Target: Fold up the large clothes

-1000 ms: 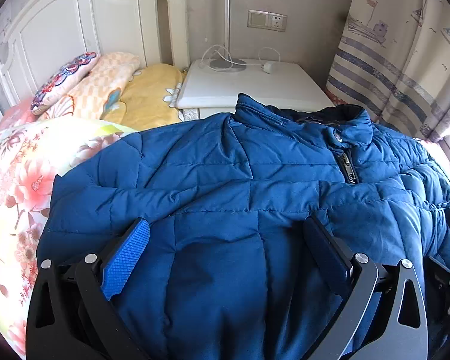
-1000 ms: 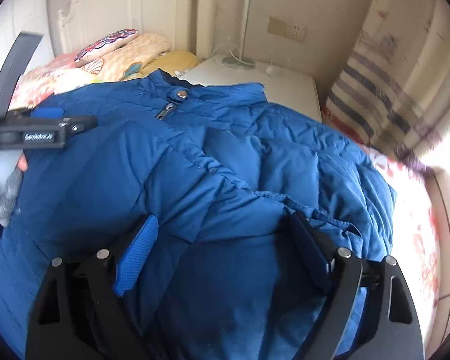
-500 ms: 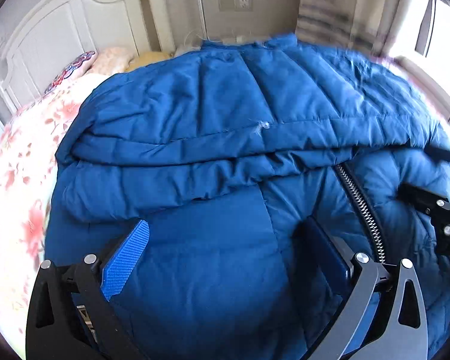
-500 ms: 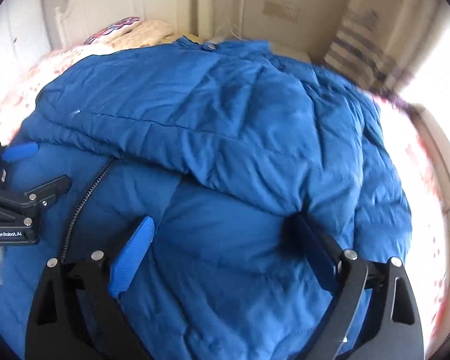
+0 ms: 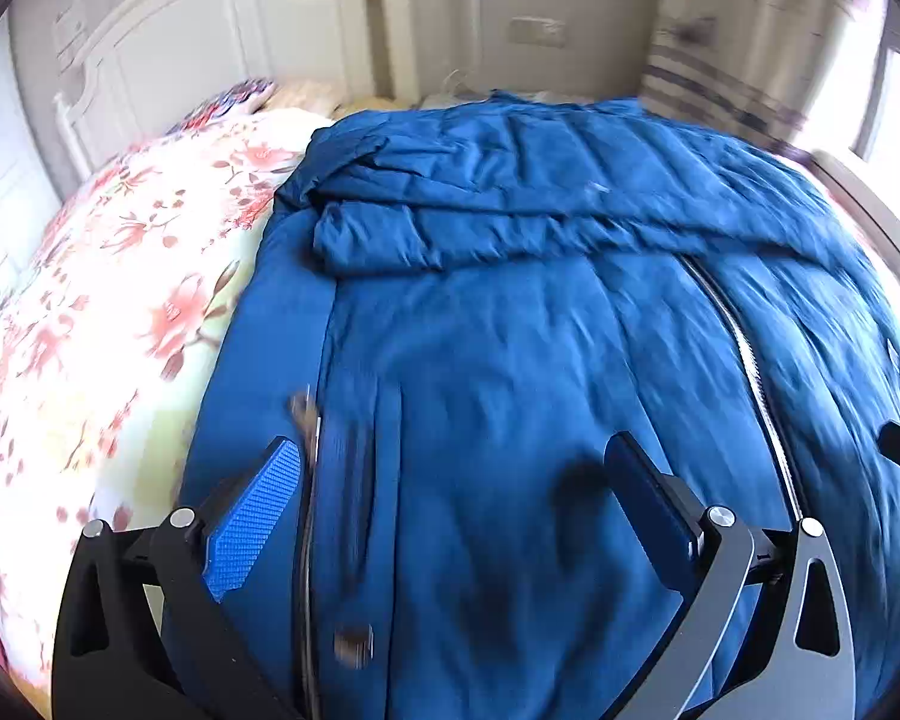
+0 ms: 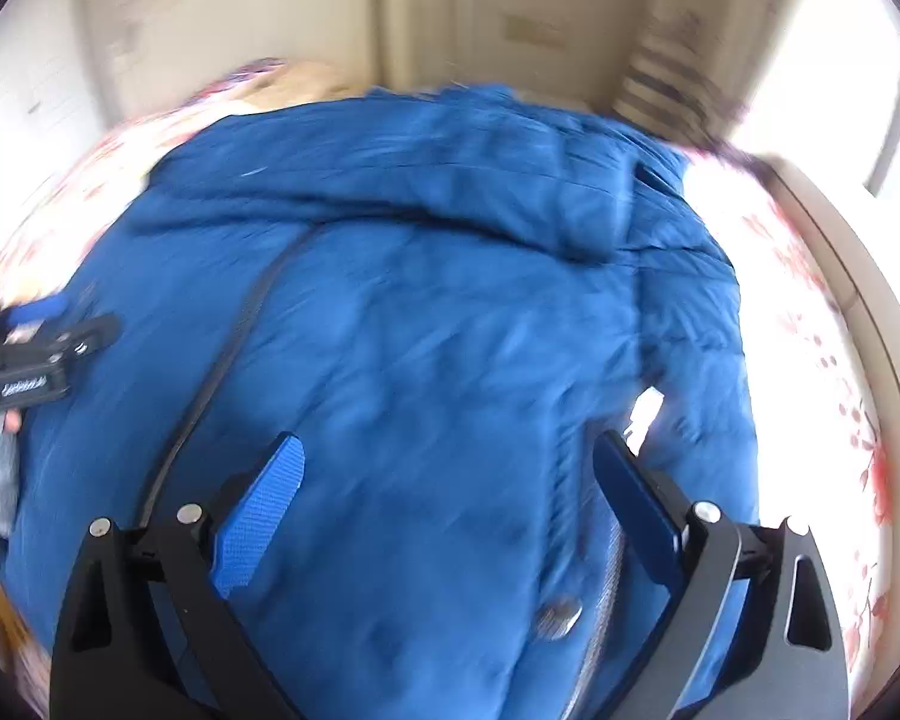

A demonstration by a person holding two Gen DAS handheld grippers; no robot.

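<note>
A large blue padded jacket (image 5: 540,372) lies spread on the bed (image 5: 120,276), which is covered by a floral bedspread; the jacket occupies most of both wrist views. Its upper part is folded down toward the near side, forming a thick horizontal roll across the far half of the garment. Below the fold, the inner lining faces up, and an open zipper (image 5: 744,360) runs from the fold toward the near edge. The left gripper (image 5: 450,504) is positioned above the near part of the jacket with its jaws spread wide; no fabric is pinched between its blue-padded fingers (image 5: 252,522). The right gripper (image 6: 444,498) is positioned above the right-hand portion of the jacket; its jaws are opening, near their widest, and nothing is clamped between them. A metal snap (image 6: 558,615) on the jacket edge is visible just below the right gripper. In the right wrist view, the left gripper appears at the left edge of the frame, above the jacket. A white headboard (image 5: 210,48) stands at the far end of the bed. Both views are motion-blurred.
</note>
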